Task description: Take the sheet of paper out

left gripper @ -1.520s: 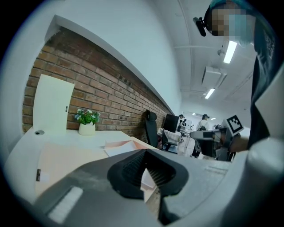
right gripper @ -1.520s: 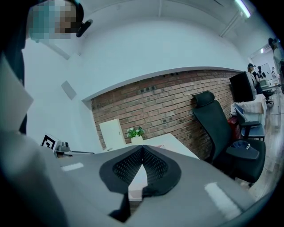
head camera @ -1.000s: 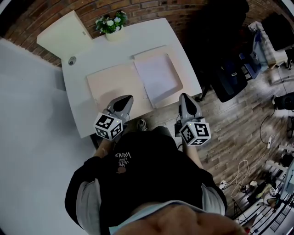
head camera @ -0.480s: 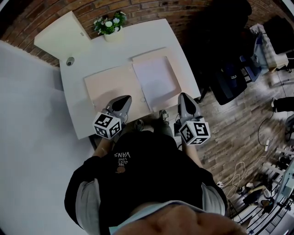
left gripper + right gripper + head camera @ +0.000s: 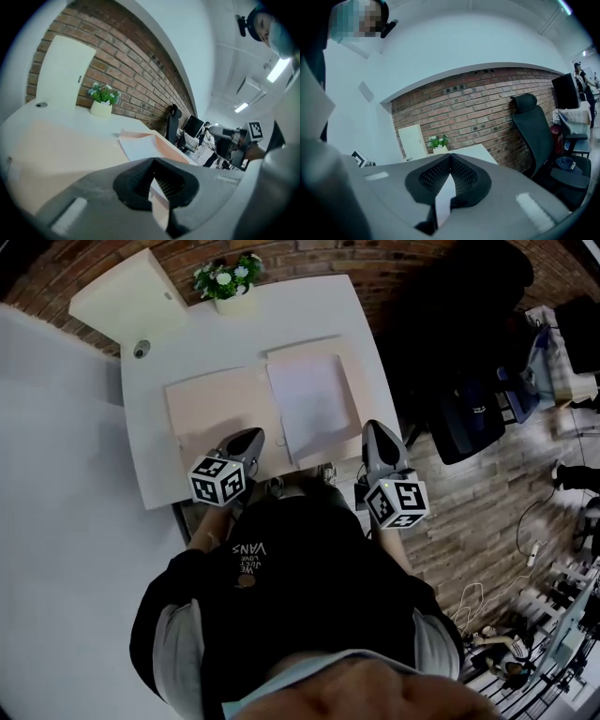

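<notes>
On the white worktop [image 5: 197, 343] the beige folder [image 5: 211, 404] lies open and flat. The sheet of paper [image 5: 309, 404] sits on the folder's right half, not lifted, with nothing touching it.

Left hand-held gripper [image 5: 253, 434]: jaws closed together with nothing between them, tip over the near edge of the folder's left half.

Right hand-held gripper [image 5: 372, 426]: also closed and empty, at the worktop's near right corner. It's just beside the folder's right half and apart from the sheet.

Change vs a second ago: both hand-held grippers have come in closer to the folder. Folder and sheet lie as before.

My read: approach only, extraction not started. Jaws must open before any pinch. Likely the left steadies the folder and the right takes the sheet's near edge, but that's a guess.
</notes>
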A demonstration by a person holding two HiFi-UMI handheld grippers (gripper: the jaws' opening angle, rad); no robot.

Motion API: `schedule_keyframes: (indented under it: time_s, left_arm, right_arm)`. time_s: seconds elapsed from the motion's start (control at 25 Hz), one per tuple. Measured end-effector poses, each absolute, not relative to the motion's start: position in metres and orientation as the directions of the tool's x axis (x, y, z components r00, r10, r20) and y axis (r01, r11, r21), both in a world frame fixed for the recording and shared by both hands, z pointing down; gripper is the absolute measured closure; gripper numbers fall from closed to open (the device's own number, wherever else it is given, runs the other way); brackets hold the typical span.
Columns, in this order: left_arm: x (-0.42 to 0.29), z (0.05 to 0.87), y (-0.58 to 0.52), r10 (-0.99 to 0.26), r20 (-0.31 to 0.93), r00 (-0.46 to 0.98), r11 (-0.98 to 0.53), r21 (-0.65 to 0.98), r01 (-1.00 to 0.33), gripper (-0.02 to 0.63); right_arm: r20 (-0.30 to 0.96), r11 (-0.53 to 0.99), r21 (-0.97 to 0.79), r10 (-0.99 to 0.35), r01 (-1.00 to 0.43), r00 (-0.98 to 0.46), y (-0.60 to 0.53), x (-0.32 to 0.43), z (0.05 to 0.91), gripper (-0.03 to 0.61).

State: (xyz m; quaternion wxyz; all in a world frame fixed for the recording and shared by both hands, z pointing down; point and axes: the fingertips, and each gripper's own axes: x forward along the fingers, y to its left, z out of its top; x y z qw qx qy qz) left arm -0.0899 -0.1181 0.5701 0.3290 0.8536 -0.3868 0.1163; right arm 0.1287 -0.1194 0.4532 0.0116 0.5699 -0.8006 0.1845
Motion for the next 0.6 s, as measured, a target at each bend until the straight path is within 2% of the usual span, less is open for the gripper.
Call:
schedule_keyframes:
  time_s: [0.24,0.56,0.6]
  left_arm:
    - [-0.078,0.602,-0.117,-0.53,0.537,0.656,-0.357,0.56,-0.747,0.614]
    - [-0.064,0.628,-0.117,-0.474,0.582,0.66,-0.24,0.637,-0.733,0.614]
    - [-0.062,0.63,-0.117,-0.466,0.583,0.666,-0.227,0.648,-0.727,0.588]
  right_arm:
    - [0.239,0.311,-0.282,-0.894,-0.908,-0.38,-0.129,0.139,0.456,0.577]
    - [0.241,0.325,-0.284,-0.886,-0.902,-0.395,-0.138,0.155,0.458,0.577]
    - [0.243,0.325,-0.285,-0.886,-0.902,-0.396,-0.139,0.157,0.459,0.577]
